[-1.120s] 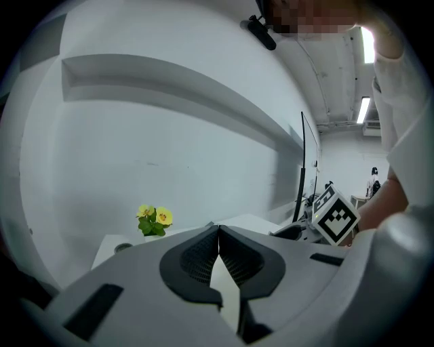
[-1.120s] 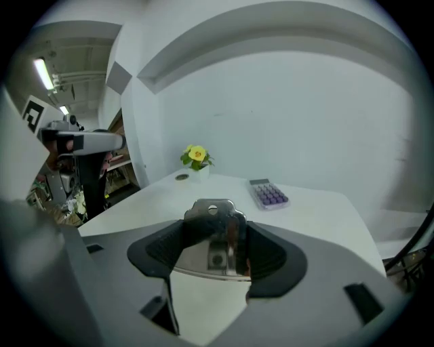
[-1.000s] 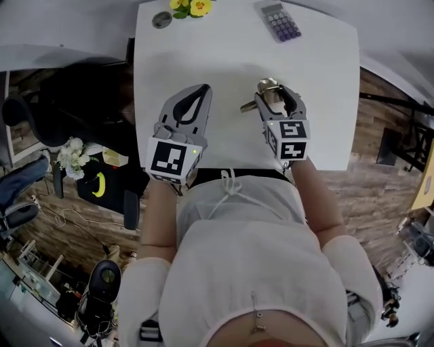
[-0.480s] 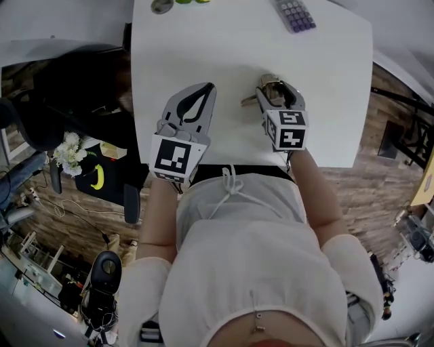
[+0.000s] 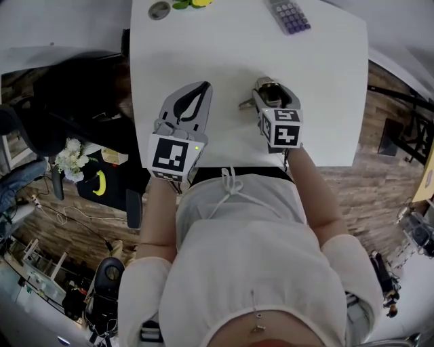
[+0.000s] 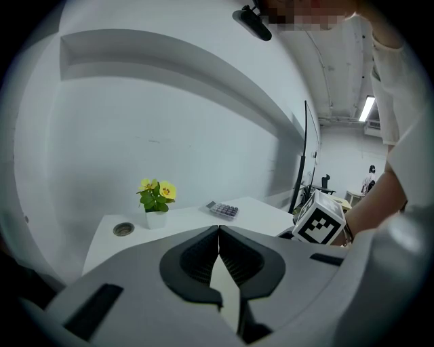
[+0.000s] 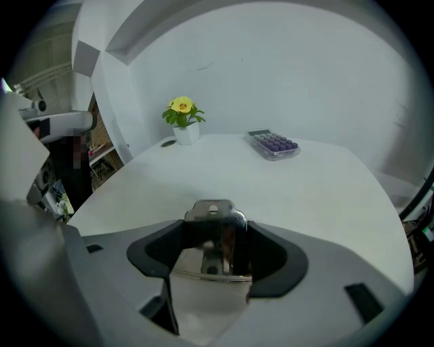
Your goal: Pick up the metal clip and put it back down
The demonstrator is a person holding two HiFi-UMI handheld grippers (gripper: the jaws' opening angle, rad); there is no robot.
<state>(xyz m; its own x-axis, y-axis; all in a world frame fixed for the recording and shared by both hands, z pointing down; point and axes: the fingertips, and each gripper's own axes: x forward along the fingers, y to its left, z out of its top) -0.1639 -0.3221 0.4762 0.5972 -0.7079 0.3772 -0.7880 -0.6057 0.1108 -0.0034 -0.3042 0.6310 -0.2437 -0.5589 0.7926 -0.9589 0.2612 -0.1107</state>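
Note:
The metal clip (image 7: 215, 218), shiny and wide, sits between the jaws of my right gripper (image 7: 217, 232), which is shut on it from both sides. In the head view the right gripper (image 5: 270, 88) is over the white table (image 5: 325, 81) right of centre, with one wire handle of the metal clip (image 5: 245, 104) sticking out to the left. Whether the clip touches the tabletop I cannot tell. My left gripper (image 5: 202, 88) lies over the table to the left, shut with nothing in it; its tips meet in the left gripper view (image 6: 218, 232).
At the table's far edge stand a calculator (image 5: 288, 15), a small pot of yellow flowers (image 5: 190, 3) and a round cable grommet (image 5: 159, 9). The table's near edge runs just behind both grippers. A dark chair (image 5: 61, 101) stands to the left.
The head view has shifted slightly. My right gripper keeps its hold on the metal clip at about the same spot; the left gripper has stayed where it was.

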